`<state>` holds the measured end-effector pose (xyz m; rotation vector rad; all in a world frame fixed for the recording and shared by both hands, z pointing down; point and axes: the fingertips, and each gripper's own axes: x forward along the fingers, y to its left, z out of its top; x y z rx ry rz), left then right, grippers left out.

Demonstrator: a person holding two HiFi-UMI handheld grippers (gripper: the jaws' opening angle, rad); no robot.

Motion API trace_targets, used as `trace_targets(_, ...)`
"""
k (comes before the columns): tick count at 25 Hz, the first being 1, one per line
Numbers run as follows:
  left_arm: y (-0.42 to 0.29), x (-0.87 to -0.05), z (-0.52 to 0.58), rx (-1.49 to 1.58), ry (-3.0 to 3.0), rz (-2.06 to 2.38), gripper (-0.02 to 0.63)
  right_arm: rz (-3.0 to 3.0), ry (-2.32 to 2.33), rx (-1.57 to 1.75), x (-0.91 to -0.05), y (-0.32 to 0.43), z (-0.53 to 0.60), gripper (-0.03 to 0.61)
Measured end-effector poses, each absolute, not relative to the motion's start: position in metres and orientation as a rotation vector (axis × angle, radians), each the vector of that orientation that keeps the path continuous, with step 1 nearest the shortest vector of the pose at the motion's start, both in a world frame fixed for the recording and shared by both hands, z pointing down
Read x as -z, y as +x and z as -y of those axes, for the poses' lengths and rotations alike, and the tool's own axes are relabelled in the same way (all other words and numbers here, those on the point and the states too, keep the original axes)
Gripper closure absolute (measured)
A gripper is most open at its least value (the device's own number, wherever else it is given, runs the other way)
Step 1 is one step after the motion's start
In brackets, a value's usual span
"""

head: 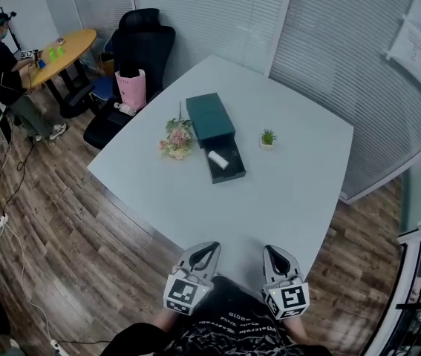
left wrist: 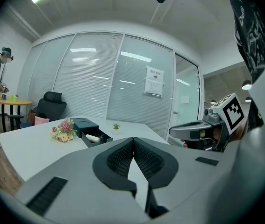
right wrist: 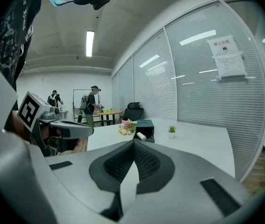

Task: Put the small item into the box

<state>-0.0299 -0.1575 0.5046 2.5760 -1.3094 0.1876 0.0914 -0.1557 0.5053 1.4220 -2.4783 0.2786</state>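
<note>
Across the white table (head: 299, 191), well away from the near edge: the dark green box (head: 209, 114), with its drawer (head: 232, 173) pulled out toward the person. Just beside the box on the left, a bunch of flowers (head: 177, 139); on the right, a little apart, a small potted plant (head: 268, 137). Down at the near edge, close to the body: the left gripper (head: 211, 246) and the right gripper (head: 270, 251), both with jaws pressed fully together and nothing between them, as visible in each gripper's own view. Inside the open drawer, lying on its side: the small item (head: 218, 159), a white roll-like piece.

Judging from this, placing probably done; perhaps remaining only to push the drawer in, if wanted at all. For doing this well:

- Reach with one gripper only, better the right, because of the free table on that side.
- Keep the jaws together and use the tip as a blunt pusher.
- Press on the middle of the drawer front, not on a corner, to avoid turning the whole box.
- Push slowly and straight along the length of the box.
- If needed, steady the back of the box with the left gripper, passing clear of the flowers.
- Check first for any part of the item rising above the drawer wall, a possible cause of jamming.
</note>
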Motion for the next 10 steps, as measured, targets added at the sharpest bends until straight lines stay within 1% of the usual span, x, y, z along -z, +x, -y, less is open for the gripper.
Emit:
trace_targets(5, -0.025, -0.513, 0.156, -0.199, 2.580, 1.268, 0.595, 2.468, 1.397, -0.305, -0.514, 0.090, 0.153, 0.571)
trace_targets(10, -0.036, -0.533, 0.155, -0.262, 2.541, 1.310, 0.595, 2.461, 1.374, -0.299, -0.516, 0.086, 0.153, 0.571)
